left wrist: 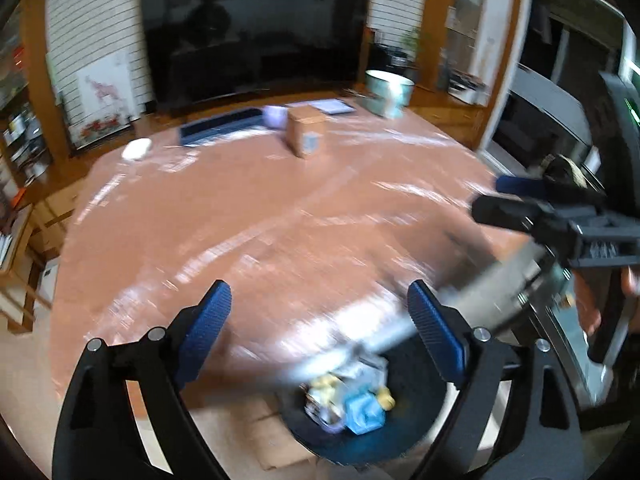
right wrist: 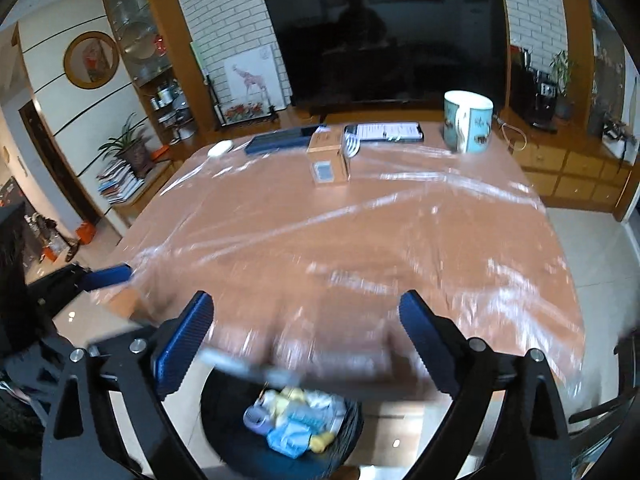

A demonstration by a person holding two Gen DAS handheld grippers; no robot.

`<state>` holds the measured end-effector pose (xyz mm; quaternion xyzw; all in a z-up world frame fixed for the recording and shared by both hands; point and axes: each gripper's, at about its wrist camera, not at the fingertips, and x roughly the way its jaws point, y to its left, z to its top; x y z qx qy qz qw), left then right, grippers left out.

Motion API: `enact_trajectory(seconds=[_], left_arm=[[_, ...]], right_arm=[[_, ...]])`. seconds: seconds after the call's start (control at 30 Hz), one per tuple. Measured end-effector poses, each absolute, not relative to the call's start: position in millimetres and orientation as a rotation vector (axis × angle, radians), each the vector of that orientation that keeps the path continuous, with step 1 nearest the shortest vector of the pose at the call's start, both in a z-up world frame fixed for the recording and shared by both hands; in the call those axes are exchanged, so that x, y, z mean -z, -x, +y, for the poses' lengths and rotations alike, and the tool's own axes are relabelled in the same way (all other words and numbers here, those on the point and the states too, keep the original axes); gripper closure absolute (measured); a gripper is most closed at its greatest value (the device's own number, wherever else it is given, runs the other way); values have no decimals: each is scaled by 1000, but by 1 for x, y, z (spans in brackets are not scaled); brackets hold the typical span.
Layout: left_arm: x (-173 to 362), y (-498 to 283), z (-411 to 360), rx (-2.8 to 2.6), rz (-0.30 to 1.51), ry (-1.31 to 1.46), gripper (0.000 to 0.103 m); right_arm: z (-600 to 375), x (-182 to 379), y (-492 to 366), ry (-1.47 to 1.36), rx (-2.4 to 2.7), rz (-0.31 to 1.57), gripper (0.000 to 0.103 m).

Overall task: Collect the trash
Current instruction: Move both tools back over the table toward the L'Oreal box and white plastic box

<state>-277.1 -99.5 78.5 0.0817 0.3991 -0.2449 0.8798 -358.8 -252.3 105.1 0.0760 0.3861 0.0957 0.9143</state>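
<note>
Both views look down over the near edge of a brown surface (right wrist: pixel 360 232) covered with clear plastic sheeting, and both are smeared by motion blur toward the bottom. The left hand-held gripper (left wrist: pixel 320 332) has its blue-padded fingers spread wide with nothing between them; the right hand-held gripper (right wrist: pixel 306 340) is likewise spread wide and holds nothing. In the left wrist view the right hand-held gripper (left wrist: pixel 504 200) shows at the right edge, seen from the side. Below the surface's edge, on the floor, stands a dark round trash bin (right wrist: pixel 224 432), and inside it lies the trash (right wrist: pixel 296 424): a heap of crumpled yellow, white and light blue pieces plus a small purple item. A grey blurred streak crosses just above the bin in both views; what it is cannot be told. Far across the surface stand a small cardboard box (right wrist: pixel 328 156), a pale blue mug (right wrist: pixel 468 120) to the right, a dark flat rectangular object (right wrist: pixel 280 142), a white item (right wrist: pixel 220 148) and a tablet-like device (right wrist: pixel 384 132), all before a large dark television (right wrist: pixel 384 40).
</note>
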Motion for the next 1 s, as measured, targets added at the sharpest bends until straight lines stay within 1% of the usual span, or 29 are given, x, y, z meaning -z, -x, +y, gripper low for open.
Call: enact_trajectory(seconds=[0.27, 0.53, 0.77, 1.0], left_arm=[[-84, 196, -77, 463, 828, -158, 12], [-82, 118, -73, 494, 836, -142, 12], [-83, 46, -104, 569, 859, -124, 12], [-82, -1, -171, 685, 885, -201, 12]], right_arm=[[-238, -93, 269, -140, -139, 807, 10], [-226, -66, 179, -169, -101, 850, 10], [-220, -47, 144, -160, -76, 884, 10], [-219, -43, 137, -168, -59, 876, 10]])
